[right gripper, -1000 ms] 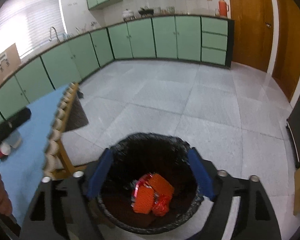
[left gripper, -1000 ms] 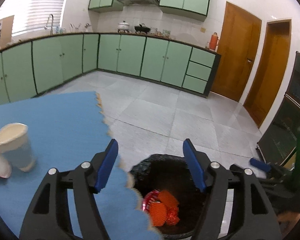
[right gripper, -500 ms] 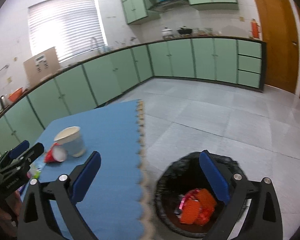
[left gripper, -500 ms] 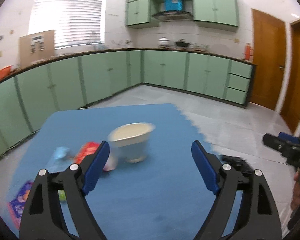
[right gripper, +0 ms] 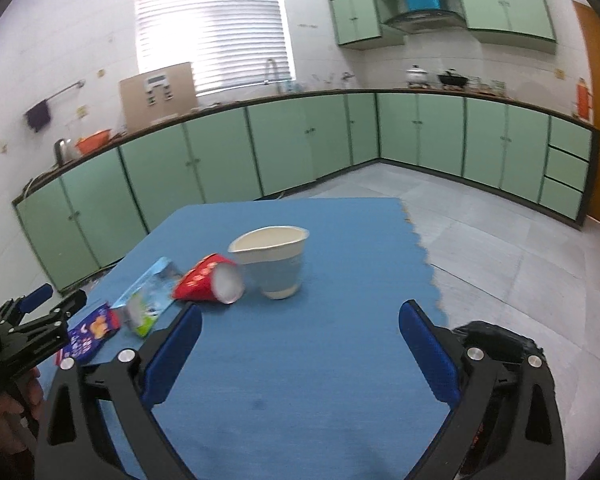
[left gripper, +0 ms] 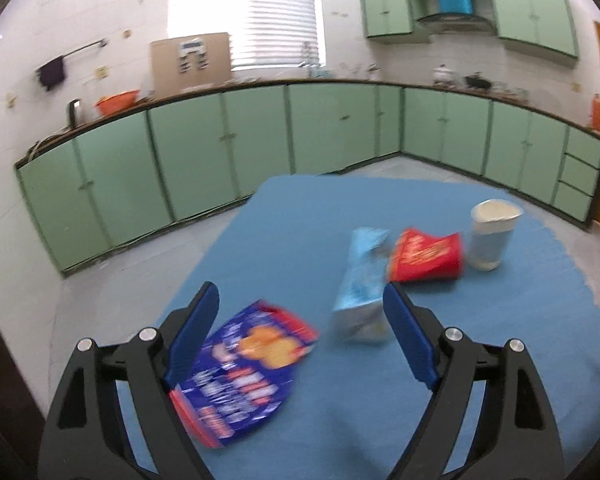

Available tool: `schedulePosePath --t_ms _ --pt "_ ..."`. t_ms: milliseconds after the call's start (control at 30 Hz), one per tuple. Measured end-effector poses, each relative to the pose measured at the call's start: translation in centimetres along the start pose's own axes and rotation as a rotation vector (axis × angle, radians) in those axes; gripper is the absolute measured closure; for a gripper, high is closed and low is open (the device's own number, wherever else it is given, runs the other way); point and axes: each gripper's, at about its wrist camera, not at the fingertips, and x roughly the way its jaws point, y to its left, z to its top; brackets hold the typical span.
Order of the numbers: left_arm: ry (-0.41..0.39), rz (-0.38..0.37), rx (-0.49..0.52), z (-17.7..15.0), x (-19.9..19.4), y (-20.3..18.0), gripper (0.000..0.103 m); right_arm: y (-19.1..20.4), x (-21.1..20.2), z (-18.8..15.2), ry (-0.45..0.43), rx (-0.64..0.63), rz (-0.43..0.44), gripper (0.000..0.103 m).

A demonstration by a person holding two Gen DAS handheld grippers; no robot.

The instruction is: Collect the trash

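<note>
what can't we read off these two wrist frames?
- Print on the dark blue snack packet: motion blur in the left wrist view, too small in the right.
- Contents of the black trash bin: right wrist view, hidden behind the right hand-held gripper.
- Inside of the white paper cup: viewing angle too low.
</note>
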Motion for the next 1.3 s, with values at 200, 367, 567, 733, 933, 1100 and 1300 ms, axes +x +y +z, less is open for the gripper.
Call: schedulePosePath --t_ms 200,367,567,733,933,1100,1300 --pt "0.05 0.048 -0.051 -1.6 1.2 3.8 0.021 3.1 0.9 -0.4 0.013 -0.038 0.039 0.006" --pt "0.12 0.001 -0.144 -2.6 3.1 6.0 0.021 4.2 1.0 -0.9 0.021 -0.061 0.045 0.006" --pt "0.194 -0.039 -0.215 -3.5 4.7 7.0 0.021 5.1 1.3 -1.0 0.03 -0.082 0.043 0.006" --pt "0.241 -0.071 -0.26 -4.2 5.7 7.0 0.021 5.7 1.8 -1.2 0.038 -0.094 0.049 0.006" --pt "0.238 -0.065 -0.228 -4.6 5.5 5.4 0.053 6.3 1.9 -1.2 0.034 -0.125 0.049 0.006" --pt "0.245 -0.053 -0.202 -4.7 5.7 4.3 0.093 6.2 2.0 -1.3 0.039 -0.118 0.051 0.006" --pt "0.248 -0.113 -0.214 -4.7 5.0 3.3 0.103 5.7 2.0 -1.3 0.042 -0.11 0.045 0.006"
